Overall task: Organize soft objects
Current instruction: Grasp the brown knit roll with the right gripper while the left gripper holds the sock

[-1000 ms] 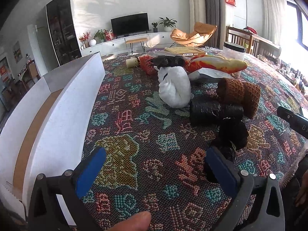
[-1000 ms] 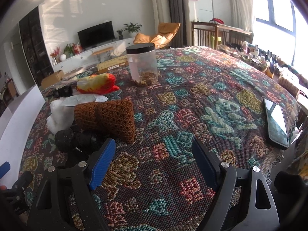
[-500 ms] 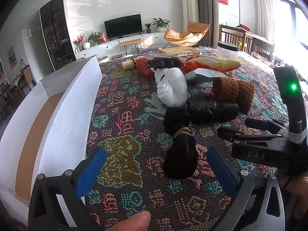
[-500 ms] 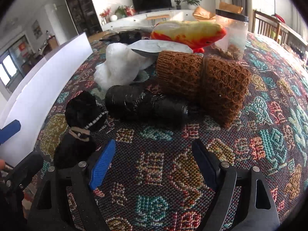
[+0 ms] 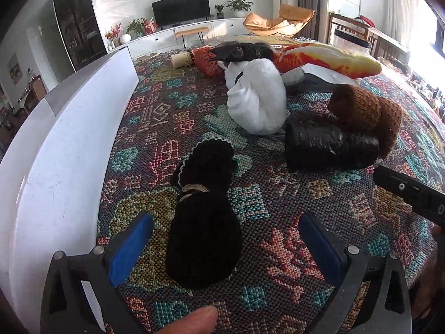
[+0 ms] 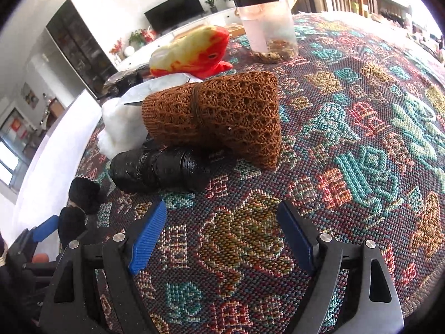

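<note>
Left hand-held gripper spread, straddling the black bundle, seemingly untouched; right hand-held gripper spread, empty.

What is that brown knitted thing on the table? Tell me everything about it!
The brown knitted bundle looks like soft, open-weave yarn fabric, rolled up and cinched round its middle by a thin dark band. It lies on its side on the patterned tablecloth, leaning on the black wrapped roll. Neither pair of tongs touches it.

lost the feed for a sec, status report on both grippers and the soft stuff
Left gripper open, fingers straddling black bundle, no grip yet. Right gripper open, empty, facing black roll and brown knit. Nothing in the way.
</note>
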